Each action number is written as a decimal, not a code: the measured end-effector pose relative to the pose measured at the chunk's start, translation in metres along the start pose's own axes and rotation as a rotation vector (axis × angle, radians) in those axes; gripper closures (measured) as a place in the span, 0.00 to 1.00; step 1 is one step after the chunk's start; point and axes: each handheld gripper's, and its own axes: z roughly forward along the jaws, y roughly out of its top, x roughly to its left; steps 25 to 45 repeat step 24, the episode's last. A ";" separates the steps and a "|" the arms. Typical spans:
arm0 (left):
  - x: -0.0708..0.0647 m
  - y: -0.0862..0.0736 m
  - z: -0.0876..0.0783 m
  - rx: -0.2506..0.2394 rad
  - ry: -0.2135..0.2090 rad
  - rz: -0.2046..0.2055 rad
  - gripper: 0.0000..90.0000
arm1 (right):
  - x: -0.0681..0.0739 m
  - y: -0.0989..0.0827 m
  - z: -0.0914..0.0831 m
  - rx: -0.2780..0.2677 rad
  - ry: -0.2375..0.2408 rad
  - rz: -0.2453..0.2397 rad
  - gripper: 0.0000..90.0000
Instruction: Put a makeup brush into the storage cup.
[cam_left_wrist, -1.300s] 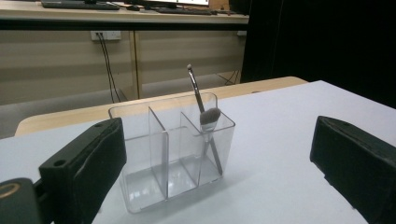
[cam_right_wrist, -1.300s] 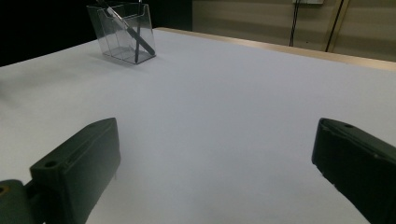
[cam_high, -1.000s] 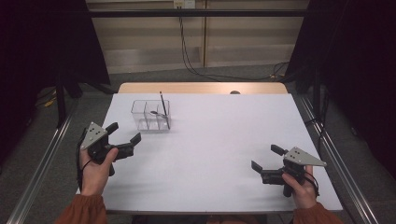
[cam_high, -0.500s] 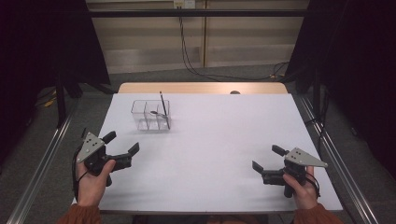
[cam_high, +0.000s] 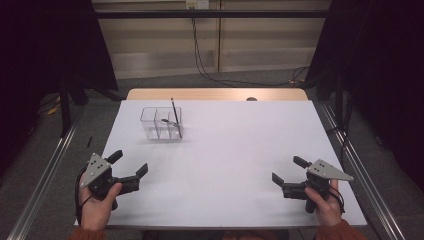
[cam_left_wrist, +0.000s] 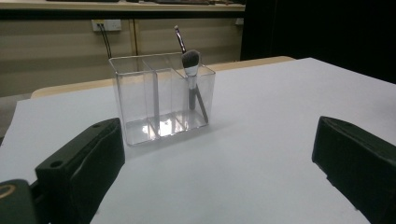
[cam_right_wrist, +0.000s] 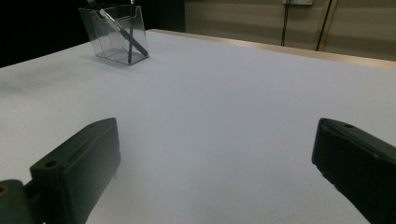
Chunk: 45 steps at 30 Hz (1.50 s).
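A clear plastic organiser (cam_high: 161, 123) with three compartments stands on the white table (cam_high: 225, 150), toward the back left. A makeup brush (cam_left_wrist: 190, 63) and a thin dark-handled tool (cam_high: 173, 108) stand in its right compartment. My left gripper (cam_high: 129, 164) rests open near the front left edge, pointing at the organiser (cam_left_wrist: 161, 95), nothing between its jaws. My right gripper (cam_high: 289, 170) sits open near the front right corner, also holding nothing. In the right gripper view the organiser (cam_right_wrist: 114, 32) stands far off at the upper left.
A wooden strip (cam_high: 215, 94) runs along the table's far edge. Cables (cam_high: 210, 60) hang down the wall behind. Metal rails (cam_high: 45, 170) flank the table on both sides. The white surface between the grippers is bare.
My left gripper has pulled back toward the front left edge, away from the organiser. The right gripper has barely shifted.
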 end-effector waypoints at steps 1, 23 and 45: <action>0.000 -0.002 -0.001 0.005 0.004 0.002 0.03 | 0.000 0.000 0.000 -0.002 -0.002 -0.002 0.00; -0.004 -0.014 -0.013 0.048 -0.027 0.002 0.04 | -0.002 -0.003 -0.009 -0.014 -0.029 0.012 0.00; -0.005 -0.015 -0.012 0.052 -0.030 -0.004 0.04 | -0.002 -0.003 -0.009 -0.013 -0.029 0.013 0.00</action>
